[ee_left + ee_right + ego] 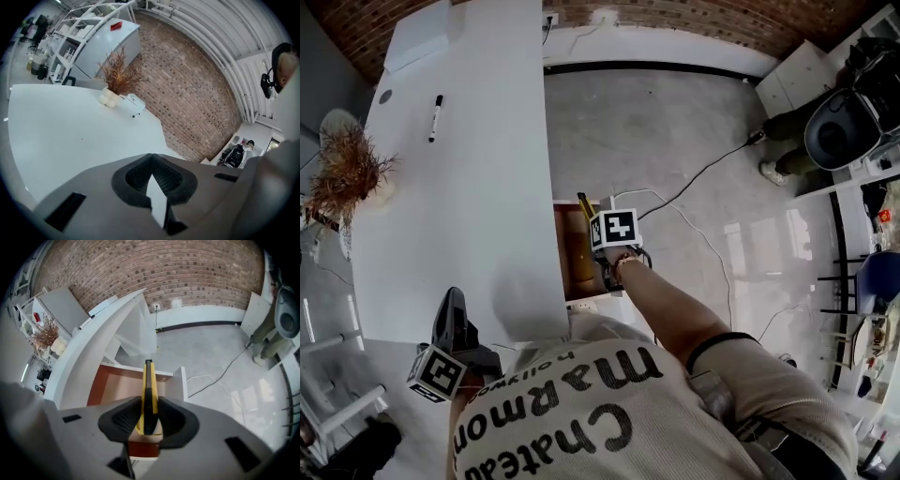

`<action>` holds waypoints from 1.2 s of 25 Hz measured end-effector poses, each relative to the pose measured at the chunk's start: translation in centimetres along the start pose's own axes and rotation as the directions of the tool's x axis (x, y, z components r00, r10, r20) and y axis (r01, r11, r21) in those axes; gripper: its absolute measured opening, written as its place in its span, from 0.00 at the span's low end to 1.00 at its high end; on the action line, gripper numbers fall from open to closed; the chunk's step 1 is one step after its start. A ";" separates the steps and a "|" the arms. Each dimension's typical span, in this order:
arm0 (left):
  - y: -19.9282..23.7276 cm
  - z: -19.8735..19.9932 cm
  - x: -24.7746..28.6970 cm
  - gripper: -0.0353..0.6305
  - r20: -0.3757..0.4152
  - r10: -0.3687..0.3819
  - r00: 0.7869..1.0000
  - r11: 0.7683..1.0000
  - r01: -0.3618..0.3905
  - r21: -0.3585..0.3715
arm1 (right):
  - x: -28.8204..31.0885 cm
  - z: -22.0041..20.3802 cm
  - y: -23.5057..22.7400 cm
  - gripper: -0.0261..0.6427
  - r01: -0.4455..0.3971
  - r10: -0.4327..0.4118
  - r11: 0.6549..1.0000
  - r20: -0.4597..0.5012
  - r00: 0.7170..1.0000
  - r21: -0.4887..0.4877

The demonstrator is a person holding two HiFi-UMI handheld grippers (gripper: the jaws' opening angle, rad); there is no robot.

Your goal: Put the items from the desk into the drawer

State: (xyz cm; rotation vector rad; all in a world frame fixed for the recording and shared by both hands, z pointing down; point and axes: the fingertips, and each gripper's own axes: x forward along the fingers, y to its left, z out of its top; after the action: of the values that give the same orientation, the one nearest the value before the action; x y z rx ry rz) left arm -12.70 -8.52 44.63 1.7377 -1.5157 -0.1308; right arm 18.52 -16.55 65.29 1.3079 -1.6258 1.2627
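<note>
My right gripper (605, 246) is shut on a yellow and black utility knife (584, 205), over the open drawer (565, 251) beside the white desk (459, 216). In the right gripper view the knife (149, 390) stands on edge between the pads, its tip pointing out over the drawer's brown wooden bottom (117, 386). A black marker (436, 118) lies on the far part of the desk. My left gripper (451, 305) hovers at the desk's near edge; its jaws (151, 157) meet at the tips with nothing held.
A dried plant in a pale vase (344, 175) stands at the desk's left edge, and a white box (418, 36) lies at its far end. A cable (703, 173) runs across the grey floor right of the drawer. A person's feet (780, 169) are further right.
</note>
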 end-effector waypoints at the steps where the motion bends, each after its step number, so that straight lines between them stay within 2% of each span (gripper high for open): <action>1: 0.1 -0.2 -0.1 0.06 0.002 0.007 1.000 1.000 -0.007 0.000 | 0.5 -0.6 0.1 0.22 -0.007 0.007 1.000 -0.014 1.000 0.006; 11: 1.3 -0.9 -1.7 0.06 0.010 0.091 0.996 0.996 -0.091 0.000 | 4.6 -4.8 -0.2 0.22 -0.018 0.016 1.000 -0.145 0.989 -0.009; 17: 1.7 -1.5 -3.1 0.06 0.007 0.152 0.988 0.988 -0.152 0.001 | 6.1 -6.7 -0.4 0.22 -0.031 0.034 0.999 -0.198 0.980 0.018; 23: 2.8 -1.6 -4.5 0.06 0.045 0.198 0.979 0.980 -0.197 -0.032 | 7.5 -8.2 0.0 0.22 -0.054 0.056 0.998 -0.238 0.970 0.012; 30: 3.5 -2.0 -6.3 0.06 0.044 0.272 0.961 0.962 -0.272 -0.011 | 8.8 -9.9 0.2 0.22 -0.046 0.053 0.998 -0.288 0.956 0.030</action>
State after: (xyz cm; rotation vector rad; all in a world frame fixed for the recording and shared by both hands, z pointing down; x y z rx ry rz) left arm -16.06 -1.91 45.53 1.5130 -1.7693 -0.0329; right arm 15.44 -9.69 76.20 1.0439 -1.4476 1.4323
